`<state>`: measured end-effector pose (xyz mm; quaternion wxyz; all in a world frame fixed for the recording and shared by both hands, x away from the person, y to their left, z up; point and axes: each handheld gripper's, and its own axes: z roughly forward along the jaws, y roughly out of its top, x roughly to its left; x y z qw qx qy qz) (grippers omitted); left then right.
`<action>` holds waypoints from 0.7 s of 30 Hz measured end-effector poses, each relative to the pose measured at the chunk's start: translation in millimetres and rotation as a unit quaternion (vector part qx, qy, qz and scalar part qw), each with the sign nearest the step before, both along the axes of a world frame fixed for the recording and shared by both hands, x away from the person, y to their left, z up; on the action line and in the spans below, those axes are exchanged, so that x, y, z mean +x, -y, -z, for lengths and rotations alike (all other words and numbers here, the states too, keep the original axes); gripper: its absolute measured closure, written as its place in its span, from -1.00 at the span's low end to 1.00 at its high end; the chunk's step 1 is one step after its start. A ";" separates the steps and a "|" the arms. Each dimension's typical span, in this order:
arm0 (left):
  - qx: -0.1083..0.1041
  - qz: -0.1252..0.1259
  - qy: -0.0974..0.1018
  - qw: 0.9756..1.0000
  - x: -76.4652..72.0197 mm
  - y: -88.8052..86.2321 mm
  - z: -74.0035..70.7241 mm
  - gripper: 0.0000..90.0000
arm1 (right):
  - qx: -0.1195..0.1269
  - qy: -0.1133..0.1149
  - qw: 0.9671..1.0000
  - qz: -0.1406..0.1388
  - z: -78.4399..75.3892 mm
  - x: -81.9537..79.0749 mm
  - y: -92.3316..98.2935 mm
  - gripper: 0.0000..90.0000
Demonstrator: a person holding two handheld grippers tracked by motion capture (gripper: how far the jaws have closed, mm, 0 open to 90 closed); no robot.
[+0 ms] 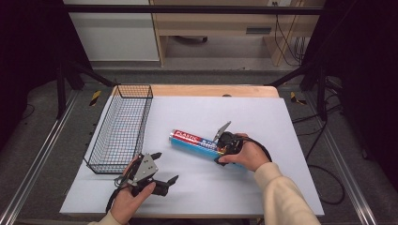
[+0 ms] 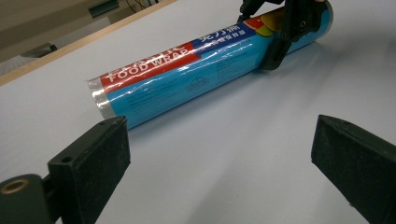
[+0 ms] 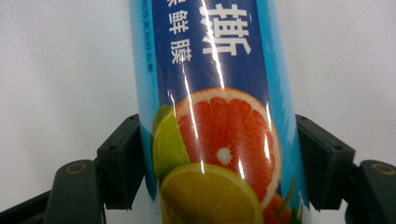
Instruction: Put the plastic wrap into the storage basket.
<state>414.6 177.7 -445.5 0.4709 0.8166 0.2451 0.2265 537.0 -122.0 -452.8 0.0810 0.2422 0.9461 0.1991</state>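
in the high view the food wrap roll point(image 1: 197, 142) lies on the white table point(image 1: 263, 117), right of the wire basket point(image 1: 123, 126), with the right gripper point(image 1: 224, 146) clamped on its near end; lifting and placing look still to do. in the left gripper view the left gripper point(image 2: 219, 154) gapes wide, empty, near the roll's silver end. in the right gripper view both pads press the glossy blue, fruit-printed tube.

Black wire basket point(image 1: 121, 129) at white table point(image 1: 263, 117) left edge; wooden furniture behind.
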 end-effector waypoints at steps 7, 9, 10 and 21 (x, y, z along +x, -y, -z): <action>0.002 0.002 -0.002 1.000 0.0 0.7 0.6 -0.90 | -0.006 -0.007 1.000 0.004 0.2 0.7 -0.7 -0.37; 0.003 0.003 -0.002 1.000 -0.3 1.3 0.7 -0.90 | -0.006 -0.005 1.000 0.005 0.8 0.7 -1.5 -0.37; 0.003 0.003 -0.002 1.000 -0.3 1.3 0.7 -0.90 | -0.009 -0.007 1.000 0.003 0.5 0.8 -1.6 -0.37; 0.006 -0.003 0.001 1.000 2.0 -2.4 -0.1 -0.90 | -0.021 0.047 0.998 -0.019 0.0 -7.9 -2.7 -0.33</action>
